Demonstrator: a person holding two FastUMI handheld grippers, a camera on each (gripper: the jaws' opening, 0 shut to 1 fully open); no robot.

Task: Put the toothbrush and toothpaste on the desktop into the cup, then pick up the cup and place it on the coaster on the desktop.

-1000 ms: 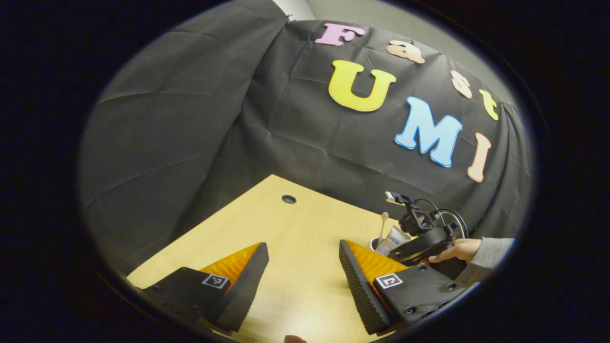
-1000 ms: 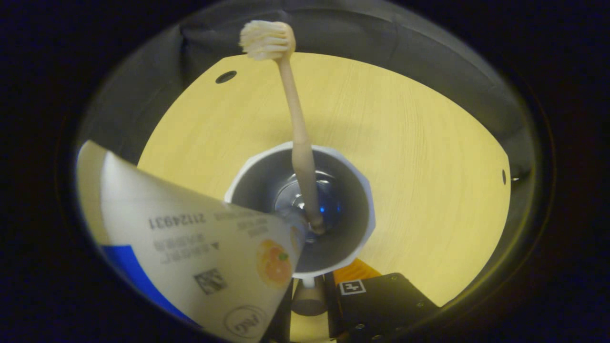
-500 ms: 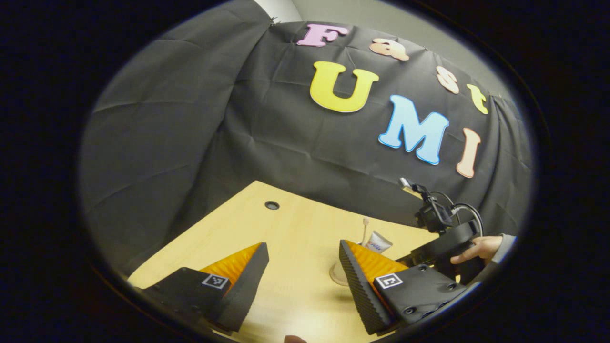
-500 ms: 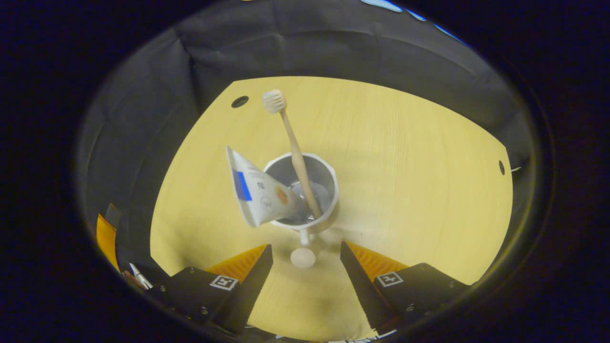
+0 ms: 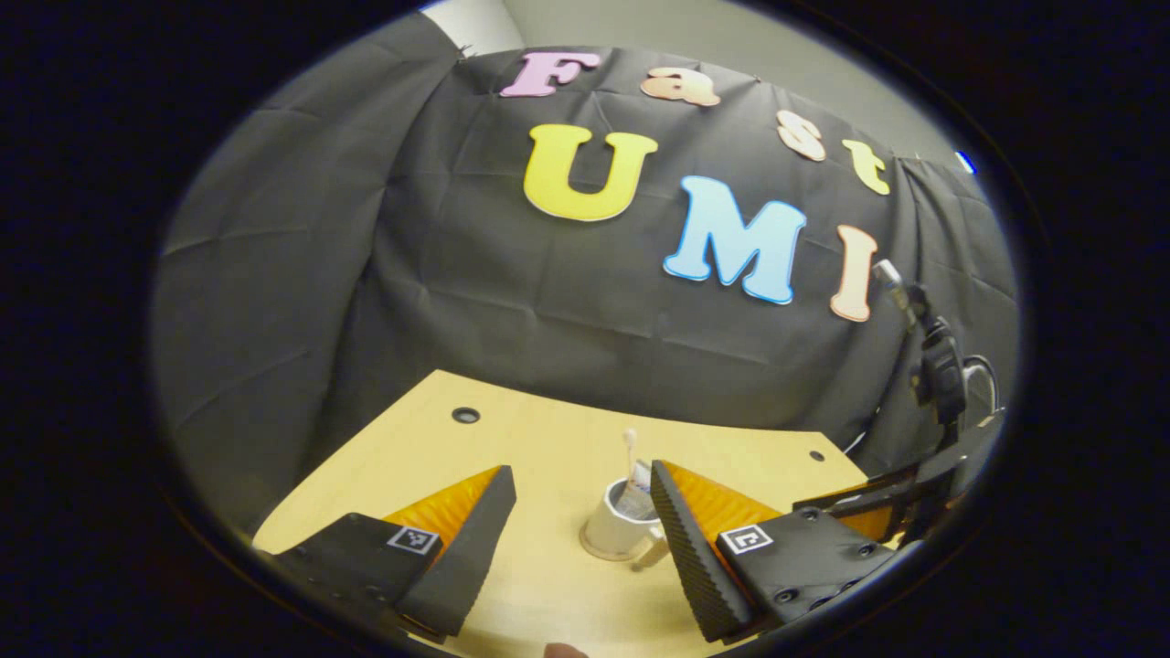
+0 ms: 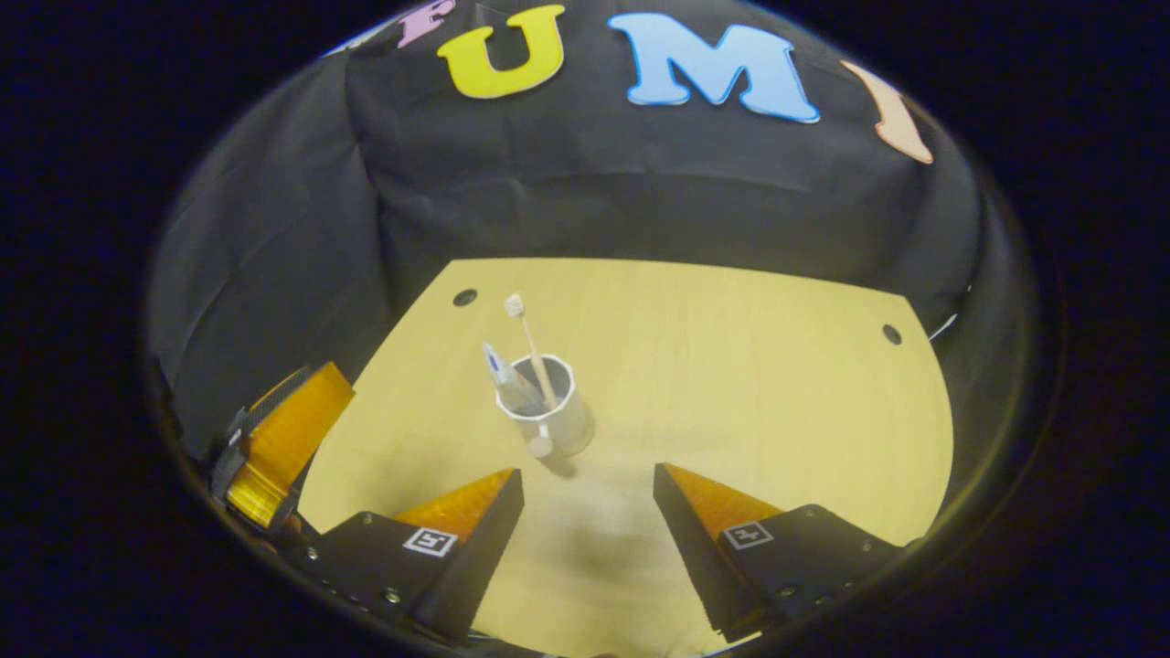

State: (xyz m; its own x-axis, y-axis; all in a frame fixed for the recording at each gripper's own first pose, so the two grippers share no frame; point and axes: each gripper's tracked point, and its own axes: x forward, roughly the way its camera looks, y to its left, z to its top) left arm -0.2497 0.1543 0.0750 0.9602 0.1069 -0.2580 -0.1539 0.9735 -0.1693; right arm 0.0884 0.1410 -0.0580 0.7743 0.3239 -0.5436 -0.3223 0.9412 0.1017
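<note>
A light yellow wooden desktop (image 6: 731,384) with a rounded front edge bears 2 small dark round holes (image 6: 464,297) near its back corners. Creased black cloth (image 5: 302,274) hangs behind and to the sides. Above it shows a pale strip, perhaps a painted wall (image 5: 695,37). Lighting is dim and even.

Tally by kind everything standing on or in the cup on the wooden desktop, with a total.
White ceramic cup with a knob handle: 1
Beige wooden toothbrush, standing in the cup: 1
White and blue toothpaste tube, leaning in the cup: 1
Round tan coaster under the cup: 1
Total: 4
</note>
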